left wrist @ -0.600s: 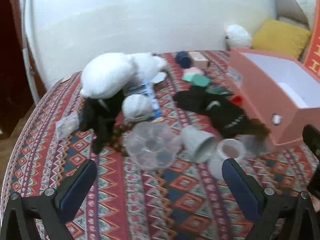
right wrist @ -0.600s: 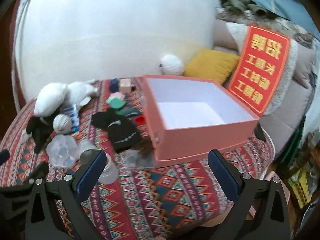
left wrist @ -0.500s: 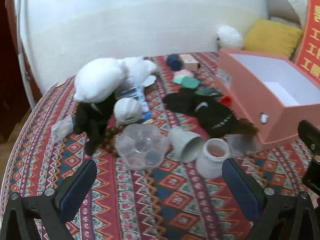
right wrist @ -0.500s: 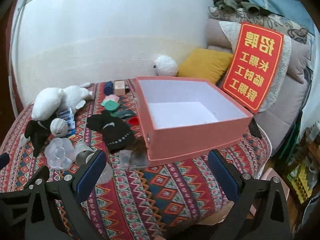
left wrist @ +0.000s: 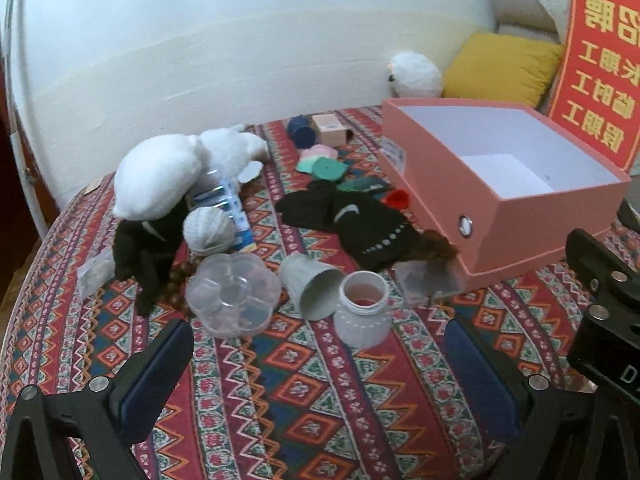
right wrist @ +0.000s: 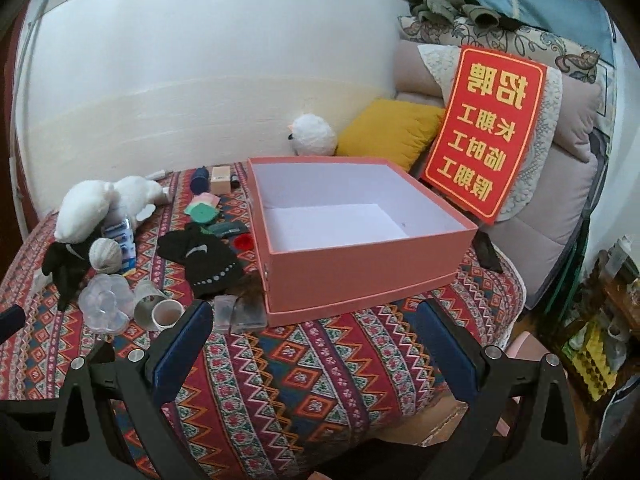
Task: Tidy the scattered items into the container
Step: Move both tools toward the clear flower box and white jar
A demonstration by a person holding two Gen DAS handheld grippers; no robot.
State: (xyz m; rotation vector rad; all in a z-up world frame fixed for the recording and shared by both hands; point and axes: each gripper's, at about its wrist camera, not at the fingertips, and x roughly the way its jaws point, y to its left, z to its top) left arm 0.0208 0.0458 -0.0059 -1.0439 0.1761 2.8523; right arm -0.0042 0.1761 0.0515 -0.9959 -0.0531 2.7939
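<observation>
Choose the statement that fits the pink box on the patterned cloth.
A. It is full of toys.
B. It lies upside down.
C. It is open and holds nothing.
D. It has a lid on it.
C: the pink box stands upright with no lid, and its white inside is bare, while the white plush toy, the jar and the other things lie on the cloth beside it.

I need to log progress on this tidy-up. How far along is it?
Nothing looks done: the pink box is empty. Nothing is in hand: left gripper and right gripper are both open. All is left, including the white jar, clear flower tray, yarn ball and black garment.
</observation>
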